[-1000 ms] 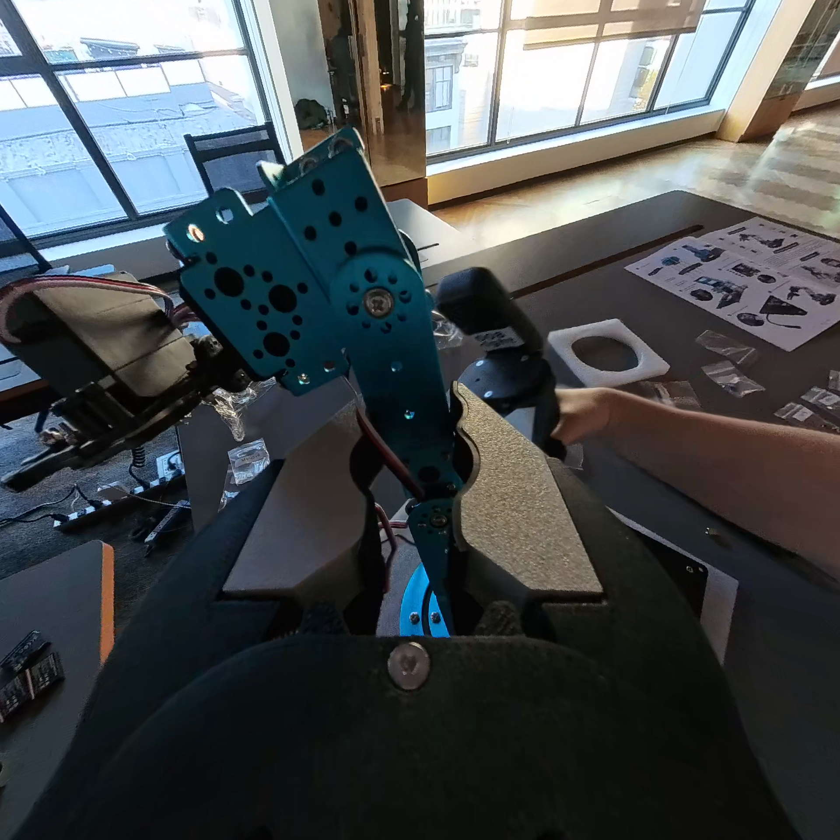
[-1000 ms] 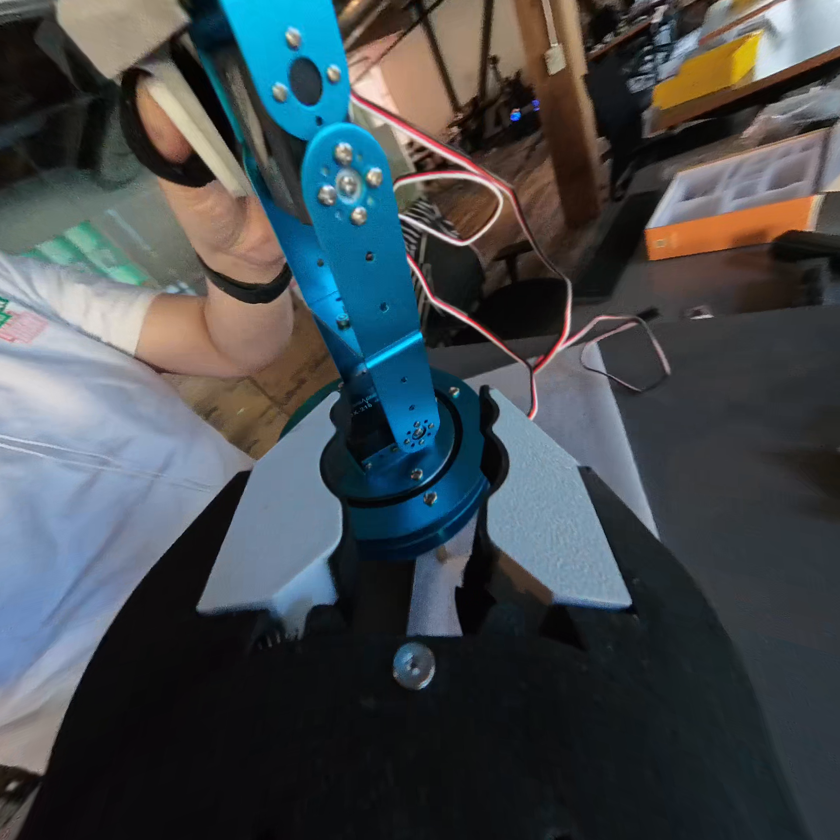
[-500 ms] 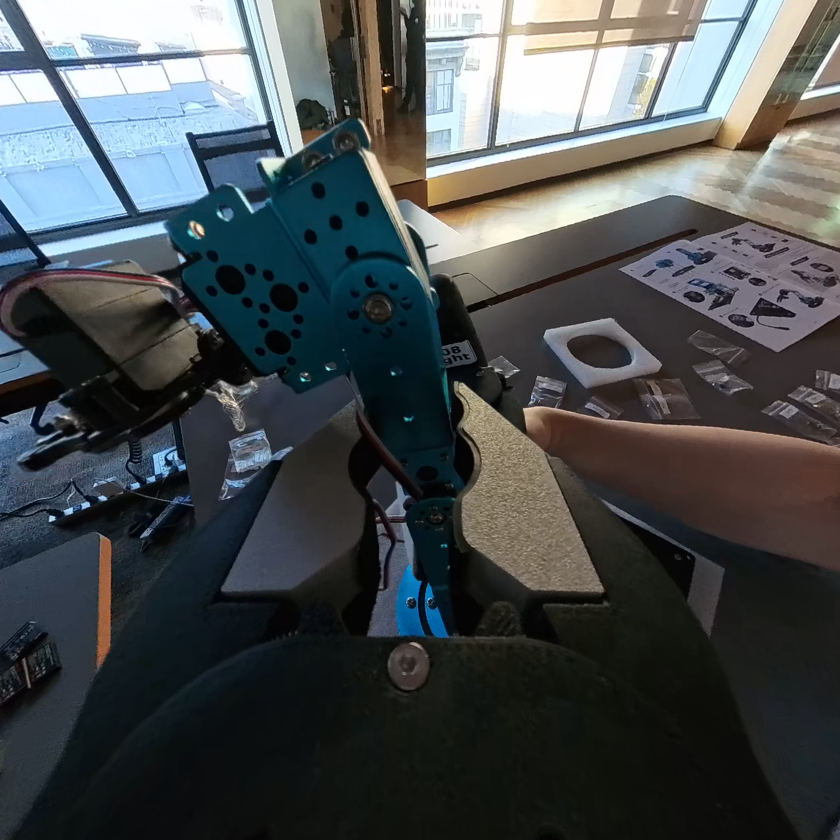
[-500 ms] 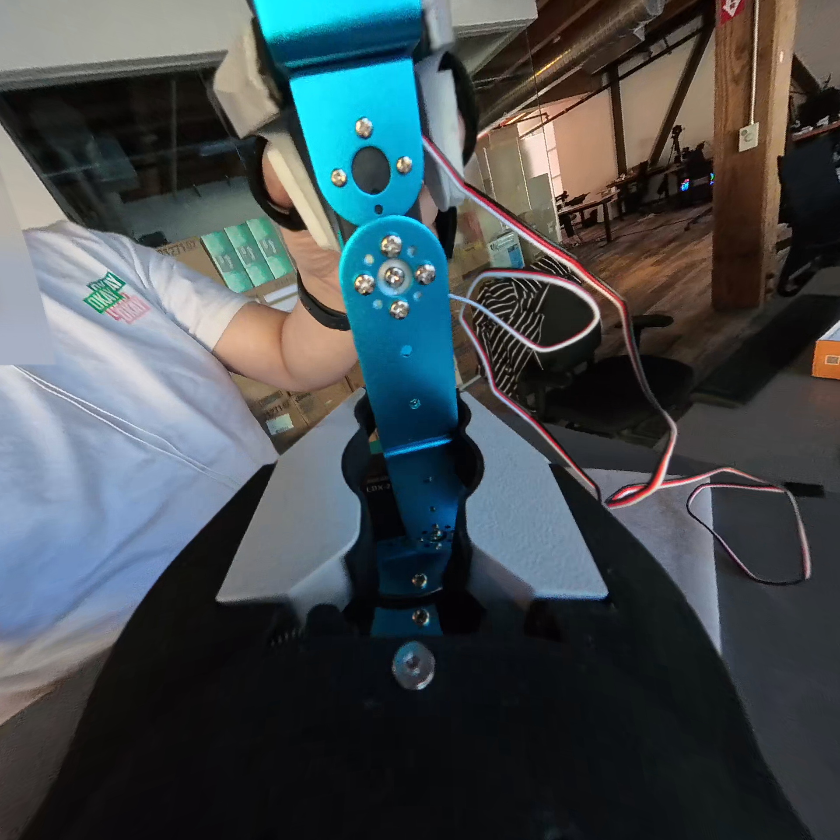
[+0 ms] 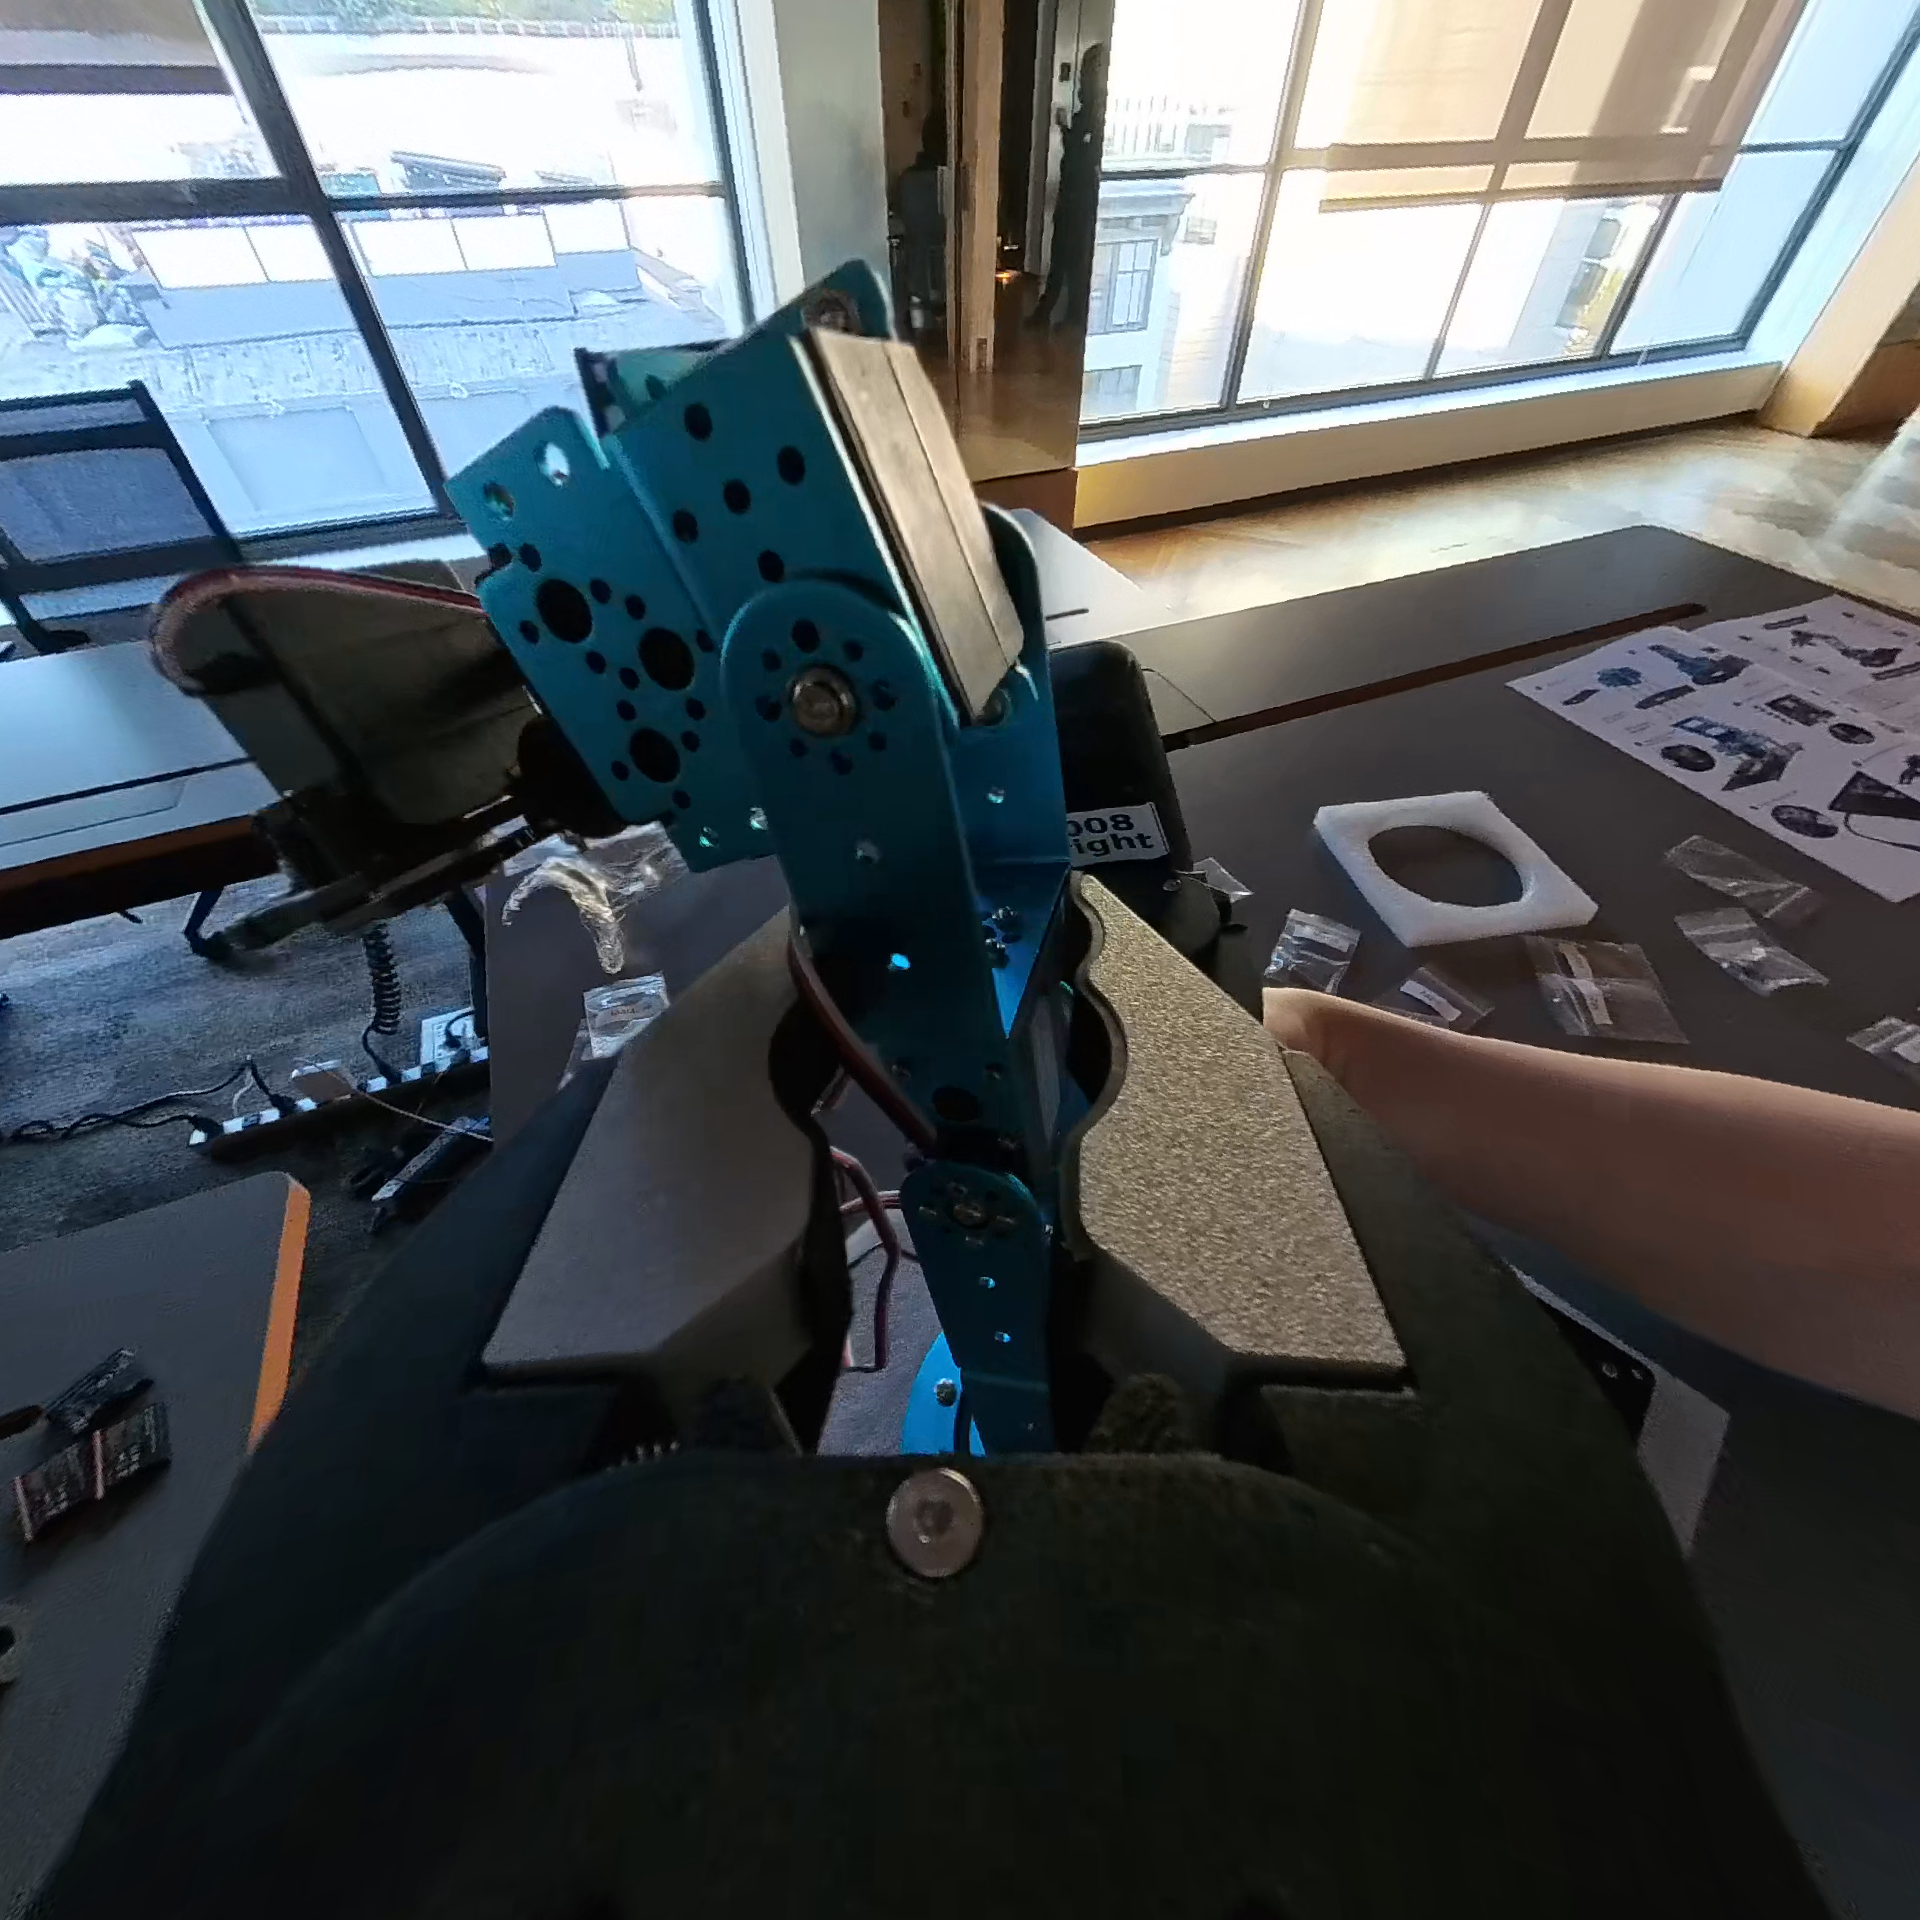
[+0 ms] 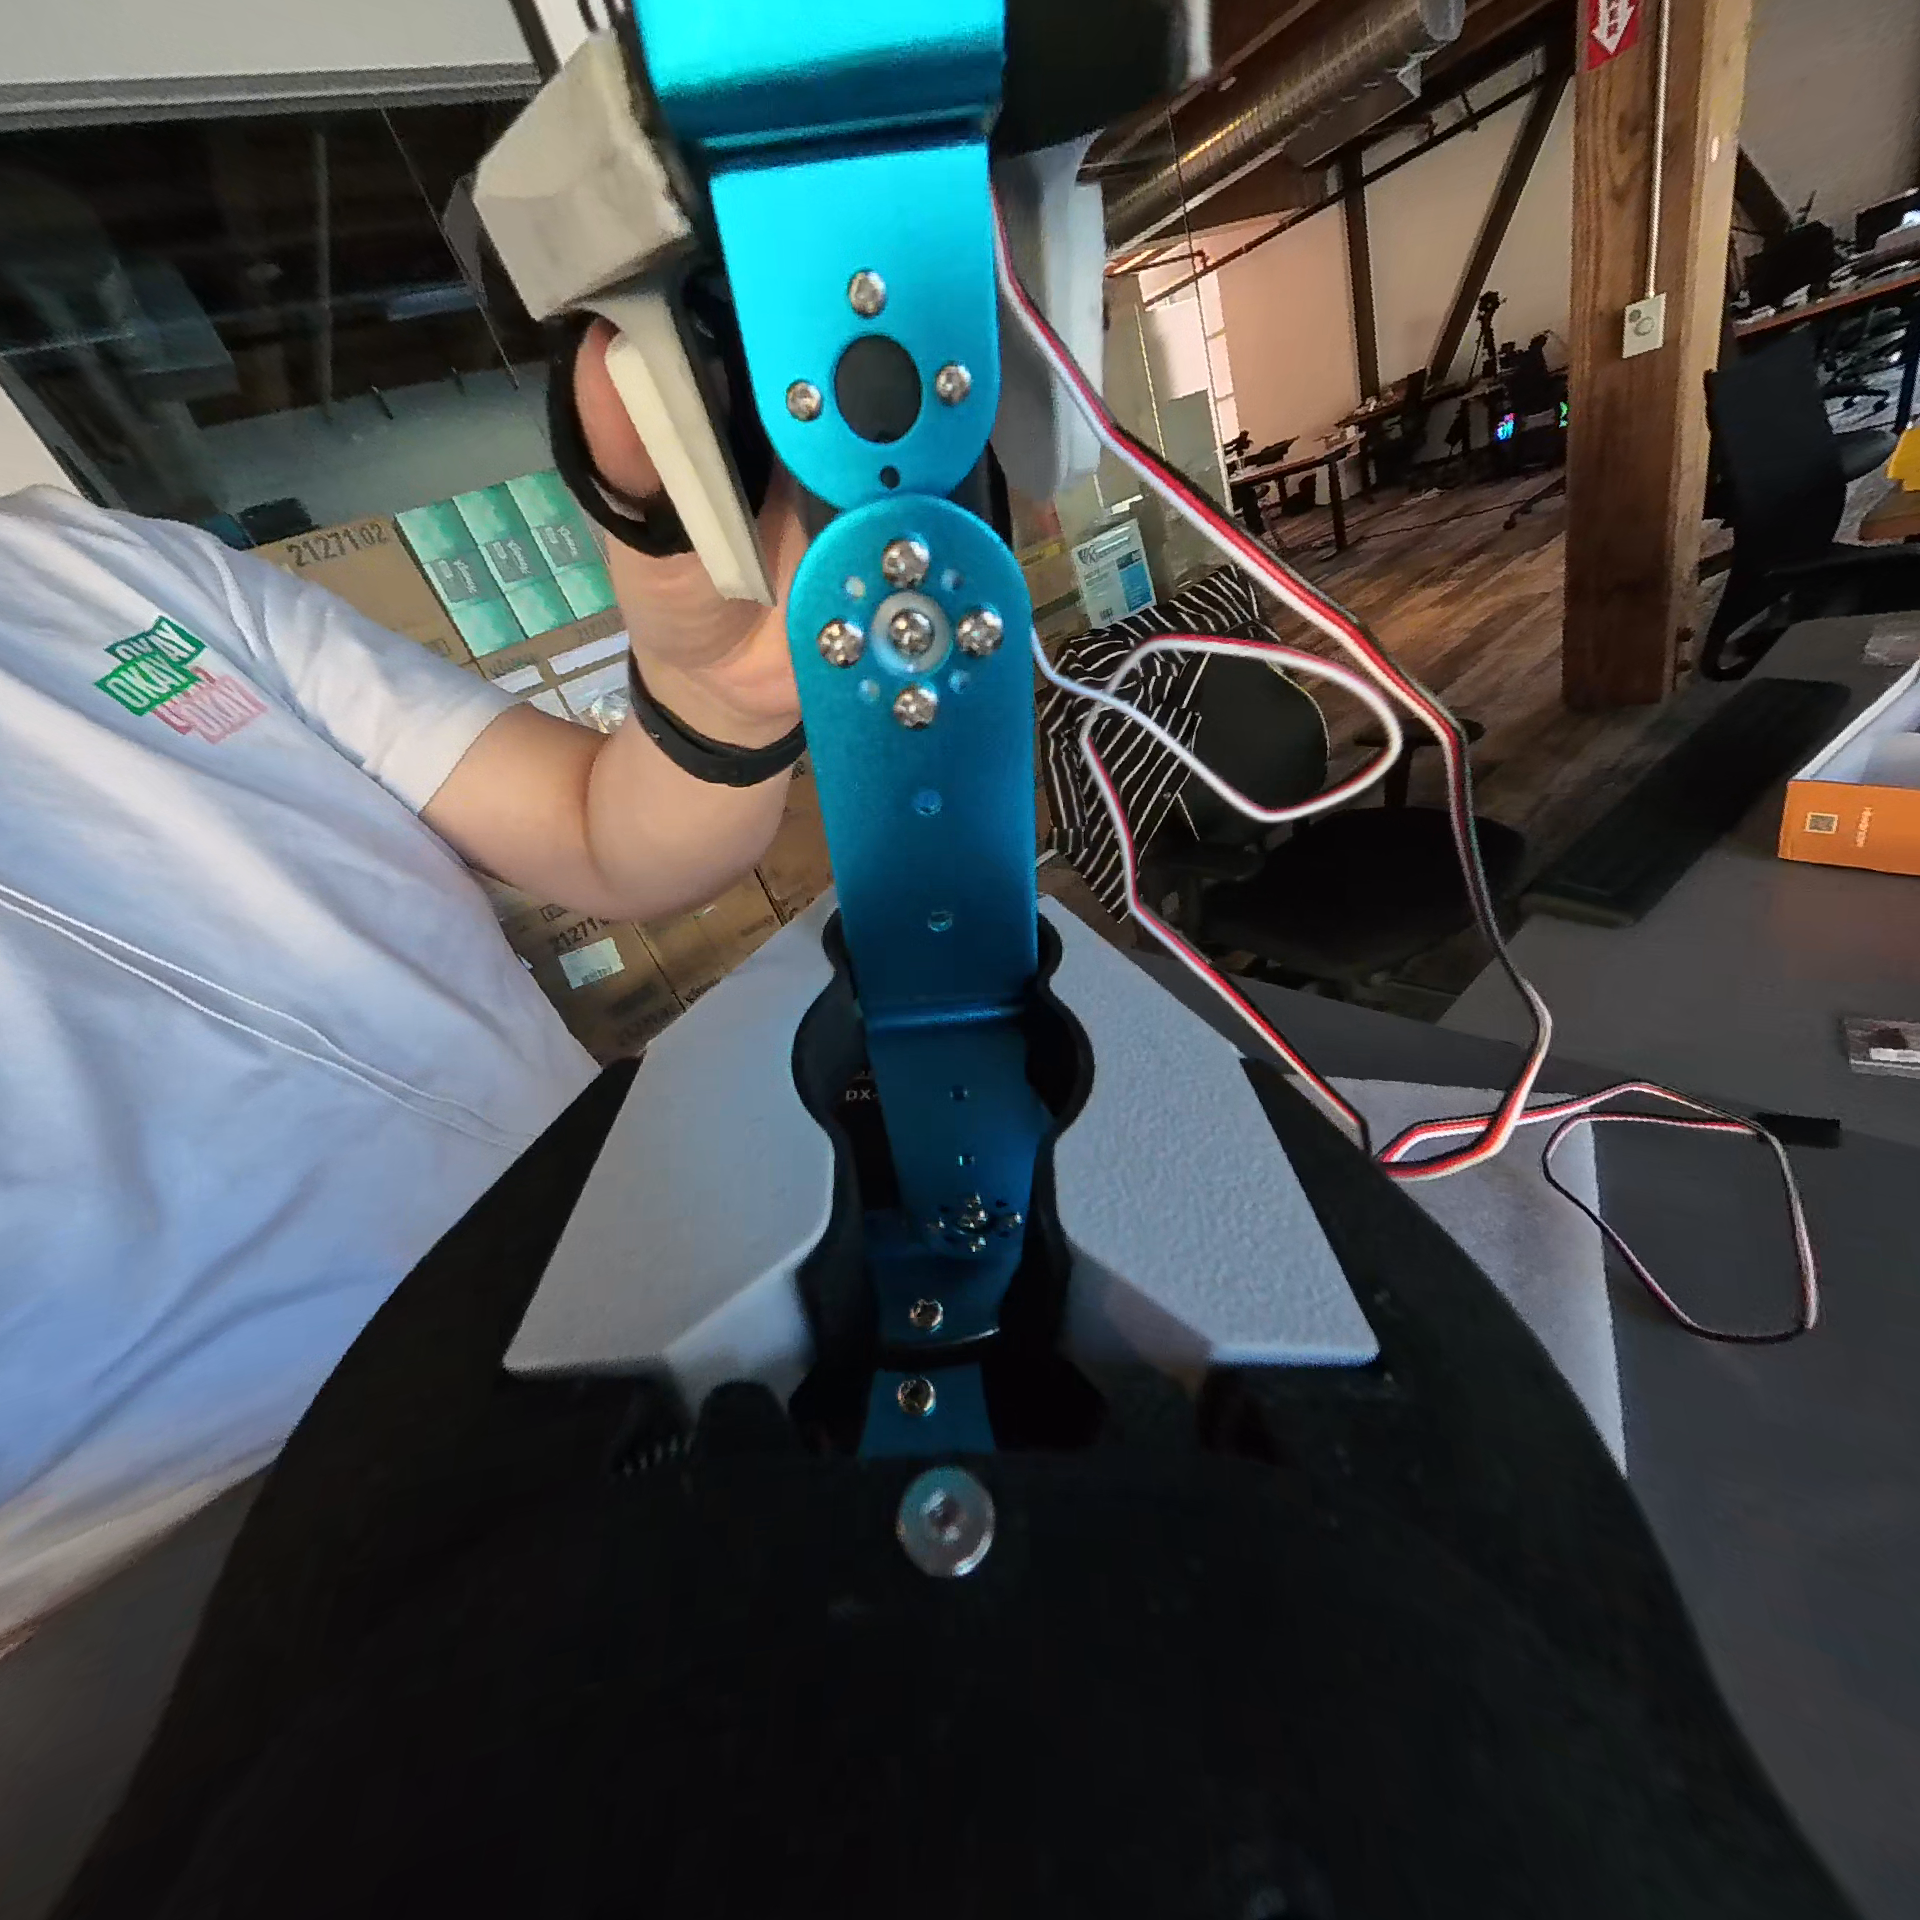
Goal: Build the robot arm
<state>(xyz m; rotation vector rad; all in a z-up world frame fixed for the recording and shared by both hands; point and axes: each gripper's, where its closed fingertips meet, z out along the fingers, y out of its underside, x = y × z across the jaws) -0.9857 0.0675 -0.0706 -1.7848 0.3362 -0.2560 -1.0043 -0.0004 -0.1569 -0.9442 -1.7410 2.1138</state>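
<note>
Looks like an open-plan office workshop we're in: big windows (image 5: 1455, 260), timber posts (image 6: 1652, 353), desks, stacked boxes (image 6: 488, 582)

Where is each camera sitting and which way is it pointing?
Left wrist view: rides the left gripper, facing windows and a dark table; a forearm crosses at right.
Right wrist view: rides the right gripper, facing the person's white shirt and a hand on the other gripper's handle.
Shared: the blue robot arm kit, clamped by both grippers from opposite sides, and its red, white and black wires.
</note>
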